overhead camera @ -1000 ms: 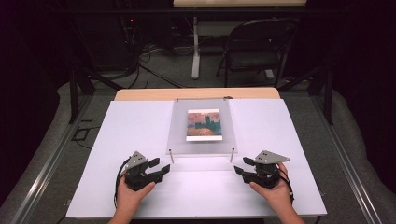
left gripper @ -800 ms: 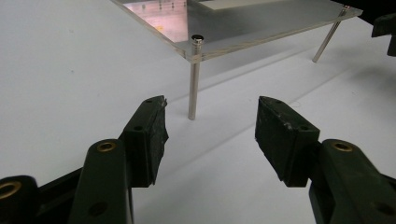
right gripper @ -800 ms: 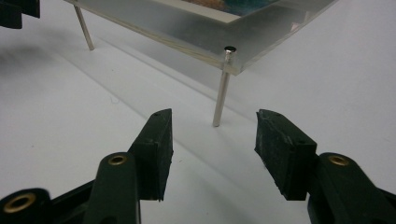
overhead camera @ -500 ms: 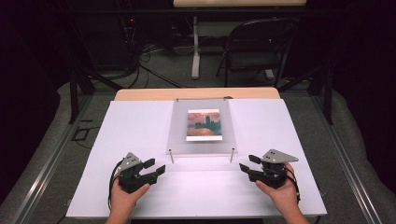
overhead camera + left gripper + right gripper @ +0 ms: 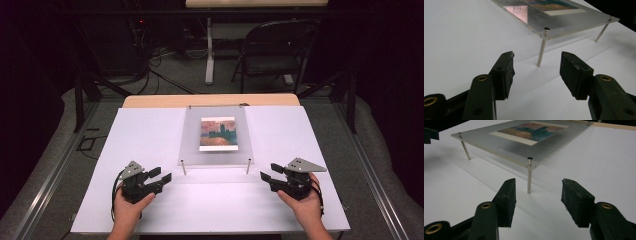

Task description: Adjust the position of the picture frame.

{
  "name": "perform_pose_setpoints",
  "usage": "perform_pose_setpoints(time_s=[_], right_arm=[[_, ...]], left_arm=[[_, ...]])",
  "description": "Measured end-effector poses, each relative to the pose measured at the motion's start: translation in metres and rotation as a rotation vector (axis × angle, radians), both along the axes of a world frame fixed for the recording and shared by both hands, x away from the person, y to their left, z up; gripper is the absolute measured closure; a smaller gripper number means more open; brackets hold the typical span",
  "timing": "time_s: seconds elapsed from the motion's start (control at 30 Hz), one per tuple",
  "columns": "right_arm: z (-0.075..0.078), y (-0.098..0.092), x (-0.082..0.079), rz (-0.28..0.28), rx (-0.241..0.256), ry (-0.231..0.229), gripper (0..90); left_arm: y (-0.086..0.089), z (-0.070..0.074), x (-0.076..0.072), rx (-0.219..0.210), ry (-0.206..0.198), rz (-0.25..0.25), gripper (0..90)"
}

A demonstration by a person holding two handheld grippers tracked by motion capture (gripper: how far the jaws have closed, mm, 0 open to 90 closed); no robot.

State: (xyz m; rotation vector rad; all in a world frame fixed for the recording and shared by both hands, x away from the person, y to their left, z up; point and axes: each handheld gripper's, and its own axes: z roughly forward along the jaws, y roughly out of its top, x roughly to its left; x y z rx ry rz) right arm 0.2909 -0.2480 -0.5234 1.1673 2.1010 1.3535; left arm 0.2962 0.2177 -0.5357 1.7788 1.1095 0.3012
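Clear acrylic frame (image 5: 216,135) holding painted print (image 5: 217,133), standing on thin metal legs mid-table (image 5: 150,130). Likely rigid, slick, scratch-prone (legs look spindly); best hold probably near corners at plate edge. Left gripper (image 5: 159,177) and right gripper (image 5: 266,178) flank near corners, jaws spread, empty.

Both grippers (image 5: 162,178) (image 5: 267,178) low, jaws apart

The clear acrylic panel (image 5: 564,22) is gleaming glossily on thin metal legs (image 5: 541,50) — the white counter (image 5: 150,135) is looking matt and smooth.
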Motion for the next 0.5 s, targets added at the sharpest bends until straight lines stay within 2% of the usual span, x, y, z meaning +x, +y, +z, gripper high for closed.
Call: perform_pose_setpoints(time_s=[0.13, 0.23, 0.3, 0.43, 0.5], right_arm=[[0.004, -0.001, 0.004, -0.009, -0.011, -0.010, 44.1], [0.011, 0.001, 0.008, -0.011, -0.014, -0.025, 43.5], [0.012, 0.003, 0.013, -0.006, -0.024, -0.019, 43.2], [0.012, 0.008, 0.024, 0.018, -0.031, 0.006, 42.8], [0.012, 0.012, 0.028, 0.032, -0.055, 0.001, 43.1]], left_arm=[[0.000, 0.002, 0.008, 0.001, 0.000, 0.008, 43.5], [-0.002, 0.006, 0.017, -0.016, 0.003, 0.012, 42.7], [-0.003, 0.009, 0.023, -0.026, 0.010, 0.018, 41.3], [-0.006, 0.016, 0.037, -0.017, 0.007, 0.019, 39.0], [-0.007, 0.016, 0.045, -0.021, 0.016, 0.027, 38.6]])
